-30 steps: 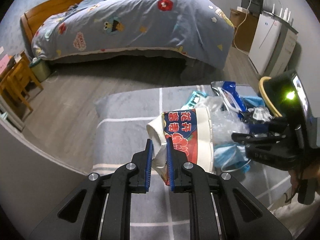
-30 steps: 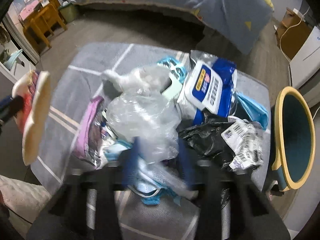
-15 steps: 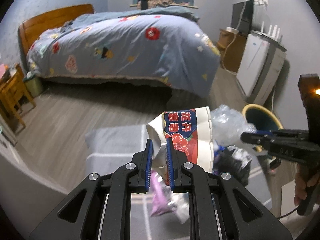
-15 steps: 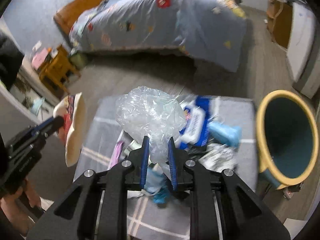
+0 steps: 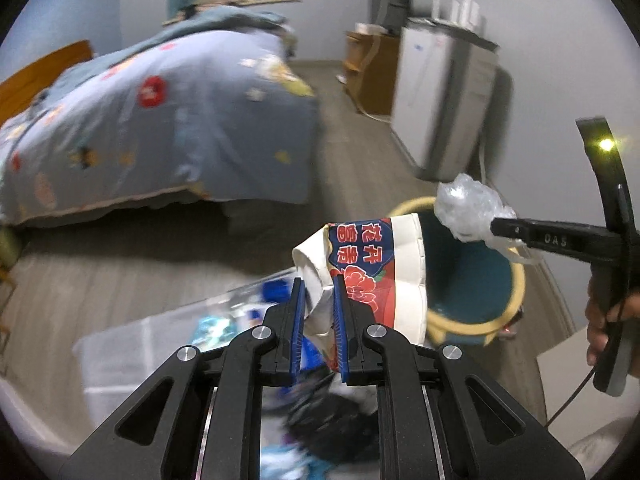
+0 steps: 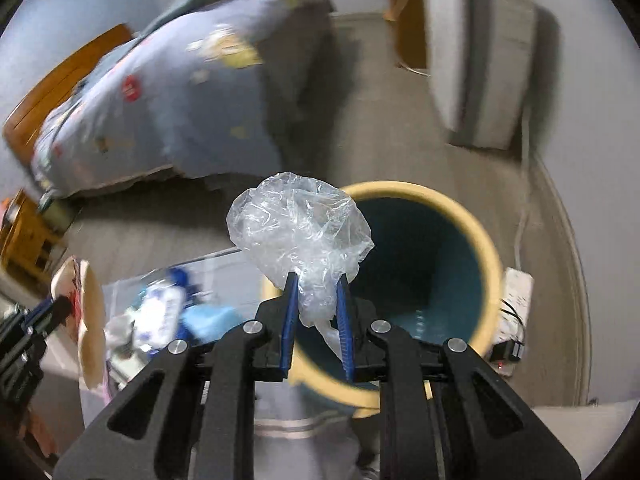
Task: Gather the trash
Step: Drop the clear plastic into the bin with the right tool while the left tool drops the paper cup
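Note:
My left gripper [image 5: 318, 284] is shut on a crushed paper cup [image 5: 376, 264] printed in red, blue and white. It holds the cup in the air, just left of a teal bin with a yellow rim [image 5: 518, 280]. My right gripper [image 6: 316, 280] is shut on a crumpled clear plastic bag [image 6: 300, 224], which hangs over the near left part of the bin's rim [image 6: 400, 188]. In the left wrist view the right gripper [image 5: 496, 228] and its bag [image 5: 468, 208] come in from the right above the bin. The cup [image 6: 90, 320] shows at the far left of the right wrist view.
A pile of wrappers and packets [image 6: 160, 312] lies on a grey rug [image 5: 132, 340] left of the bin. Behind stand a bed with a blue quilt [image 5: 160, 112], a white appliance [image 5: 440, 100] and a wooden cabinet [image 5: 368, 76]. A power strip [image 6: 516, 292] lies right of the bin.
The right gripper shut on the plastic bag and lifted it off the pile. Both grippers swung right from the rug to the bin, each carrying its piece of trash.

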